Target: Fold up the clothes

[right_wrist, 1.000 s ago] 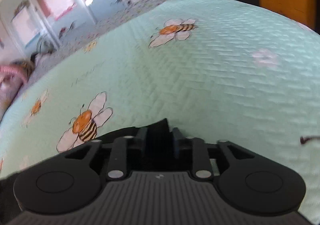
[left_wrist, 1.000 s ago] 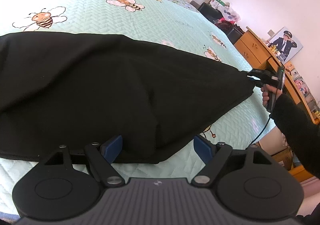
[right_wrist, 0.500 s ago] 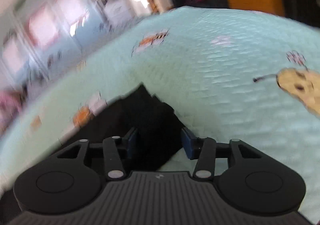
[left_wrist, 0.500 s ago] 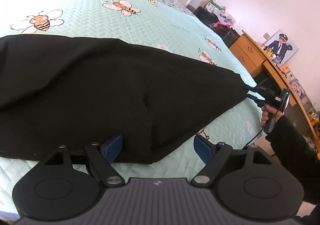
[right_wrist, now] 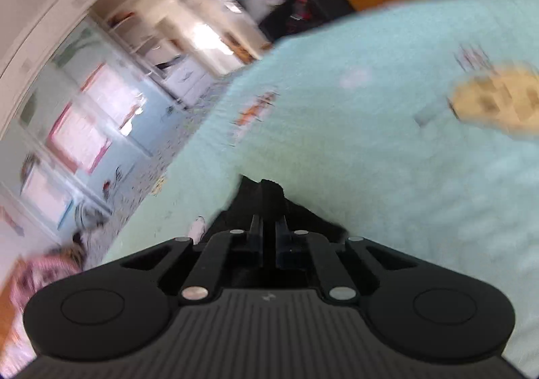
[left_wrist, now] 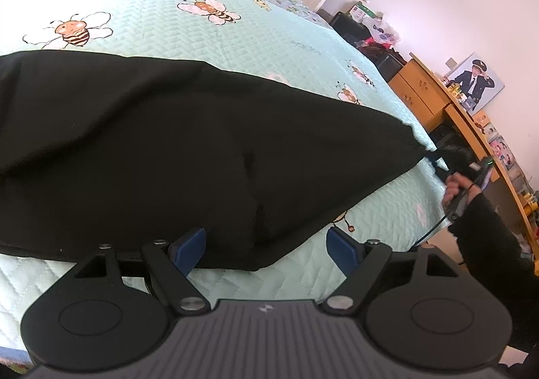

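Black garment (left_wrist: 188,156) spread across the bed (left_wrist: 235,38) ahead of the left gripper (left_wrist: 266,244), whose jaws stand released over its near edge, while the right gripper (right_wrist: 267,207) pinches its far corner taut; folding appears incomplete.

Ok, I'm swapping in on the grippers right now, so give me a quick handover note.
Left gripper: open, low at the near edge of the black garment, gripping nothing.
Right gripper: shut on the garment's far corner, pulling it taut.
The garment lies spread on the bee-print bedspread.
Done: one corner gripped.
Left: probably close the left gripper on the near edge, then make every fold.
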Motion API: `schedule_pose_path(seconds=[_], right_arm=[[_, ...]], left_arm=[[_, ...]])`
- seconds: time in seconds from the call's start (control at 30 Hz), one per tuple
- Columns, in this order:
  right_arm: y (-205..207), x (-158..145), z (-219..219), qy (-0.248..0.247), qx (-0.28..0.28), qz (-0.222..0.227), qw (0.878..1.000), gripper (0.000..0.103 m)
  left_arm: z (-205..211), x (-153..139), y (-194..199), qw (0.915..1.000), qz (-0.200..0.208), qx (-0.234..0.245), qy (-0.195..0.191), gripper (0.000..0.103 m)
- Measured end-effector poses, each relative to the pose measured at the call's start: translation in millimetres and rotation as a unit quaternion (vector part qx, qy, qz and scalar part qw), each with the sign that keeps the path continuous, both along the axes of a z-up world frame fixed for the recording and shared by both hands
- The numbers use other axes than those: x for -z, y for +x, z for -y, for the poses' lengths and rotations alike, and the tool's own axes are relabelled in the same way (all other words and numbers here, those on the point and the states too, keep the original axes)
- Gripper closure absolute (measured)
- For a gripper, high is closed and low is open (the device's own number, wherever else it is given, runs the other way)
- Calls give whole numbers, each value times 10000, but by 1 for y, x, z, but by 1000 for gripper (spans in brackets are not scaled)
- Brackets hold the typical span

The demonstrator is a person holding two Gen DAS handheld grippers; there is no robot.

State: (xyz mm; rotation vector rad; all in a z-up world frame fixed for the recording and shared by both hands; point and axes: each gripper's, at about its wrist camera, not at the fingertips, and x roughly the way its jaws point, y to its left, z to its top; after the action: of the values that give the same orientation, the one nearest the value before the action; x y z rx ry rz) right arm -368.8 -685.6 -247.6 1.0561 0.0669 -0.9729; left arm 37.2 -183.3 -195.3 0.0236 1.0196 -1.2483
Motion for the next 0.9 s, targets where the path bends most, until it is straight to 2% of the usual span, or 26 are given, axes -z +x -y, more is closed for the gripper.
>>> schedule_pose_path(seconds=[0.07, 0.1, 0.13, 0.17, 0.23, 0.3, 0.37, 0.53, 0.7, 0.9], right_arm=[[-7, 21, 7, 242, -13, 284, 9993, 93], [-11, 18, 3, 199, 44, 345, 9992, 89], [-13, 12, -1, 148, 118, 344, 9992, 80], [-14, 4, -7, 29, 234, 231, 9995, 62], [-12, -19, -30, -460, 408, -85, 9981, 56], [-5, -35, -52, -858, 271, -99, 9959, 55], [9, -45, -77, -1097, -45, 105, 9939, 53], [79, -44, -135, -971, -1407, 403, 9845, 49], [155, -37, -197, -674, -2730, 364, 9590, 49], [179, -30, -240, -663, -3324, 30, 9408, 45]], left_arm=[[0, -2, -1, 10000, 25, 26, -35, 22], [-2, -3, 0, 10000, 19, 19, -68, 22], [-4, -4, 0, 10000, 14, 6, -96, 22], [-7, -5, 1, 9999, 18, -21, -109, 22], [-12, -3, 4, 9998, 11, -134, -132, 22], [-16, -2, 6, 9995, -28, -223, -205, 22], [-19, -3, 9, 9991, -49, -285, -299, 22], [-28, -15, 13, 9976, 191, -426, -505, 22], [-56, -20, 37, 9919, 237, -1038, -694, 22], [-75, -27, 72, 9860, 425, -1323, -917, 22]])
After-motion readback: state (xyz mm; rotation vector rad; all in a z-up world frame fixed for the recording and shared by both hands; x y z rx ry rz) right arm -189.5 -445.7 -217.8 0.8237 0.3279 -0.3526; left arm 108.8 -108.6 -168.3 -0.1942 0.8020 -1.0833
